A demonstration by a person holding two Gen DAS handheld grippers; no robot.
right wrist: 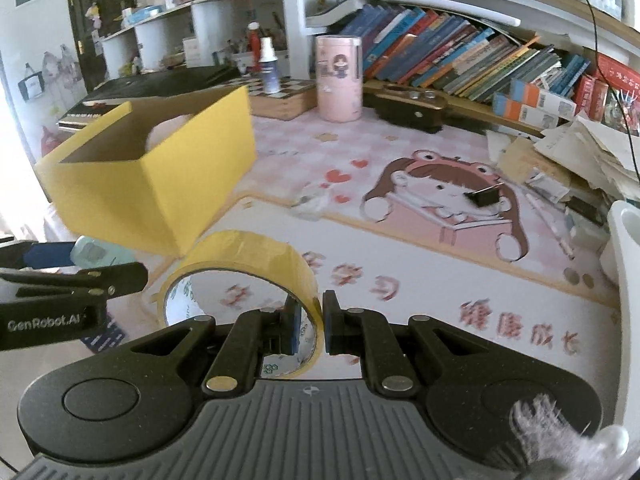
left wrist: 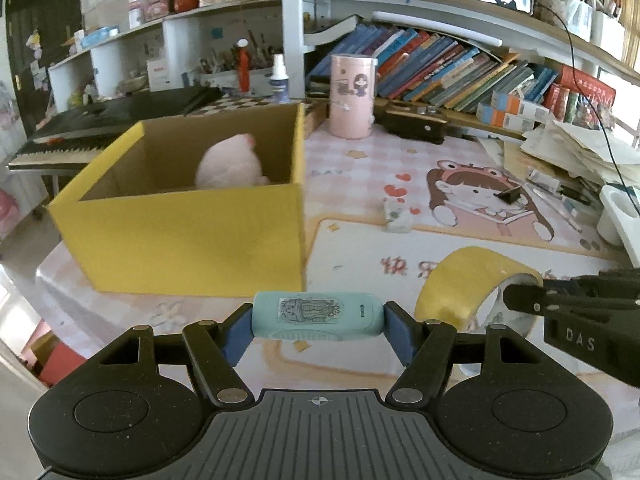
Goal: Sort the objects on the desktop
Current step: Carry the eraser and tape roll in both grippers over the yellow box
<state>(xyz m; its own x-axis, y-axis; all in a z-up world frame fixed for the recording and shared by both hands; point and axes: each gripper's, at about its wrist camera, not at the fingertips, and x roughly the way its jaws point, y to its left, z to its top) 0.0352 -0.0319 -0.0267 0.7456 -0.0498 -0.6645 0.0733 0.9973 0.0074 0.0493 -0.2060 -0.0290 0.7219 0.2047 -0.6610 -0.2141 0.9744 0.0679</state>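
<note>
- Cluttered shelves of leaning books [left wrist: 448, 68] run along the back of your desk, and a pink cartoon desk mat [left wrist: 460, 240] covers the surface in front of them.
- Your left gripper [left wrist: 318, 322] is clamped on a pale teal device [left wrist: 316, 314] with a small sticker on it — the thing lies crosswise between the blue pads [left wrist: 236, 338], one at each end, held up off the mat.
- Your right gripper [right wrist: 310, 326] is pinched tight on the wall of a yellow tape roll [right wrist: 248, 256]: one finger sits inside the ring, the other outside. The roll stands on edge in that grip, its open side facing left in the right wrist view.
- From the left wrist view, the same roll shows at the right, just beside the teal device.
- Ahead and to the left stands an open yellow cardboard box [left wrist: 192, 236] — a pink plush [left wrist: 232, 164] rests inside it.
- A pink cylinder tin [left wrist: 352, 96] stands upright at the back of the mat, near the books.
- A black binder clip [right wrist: 484, 196] lies on the cartoon girl's face on the mat, well apart from both grippers.
</note>
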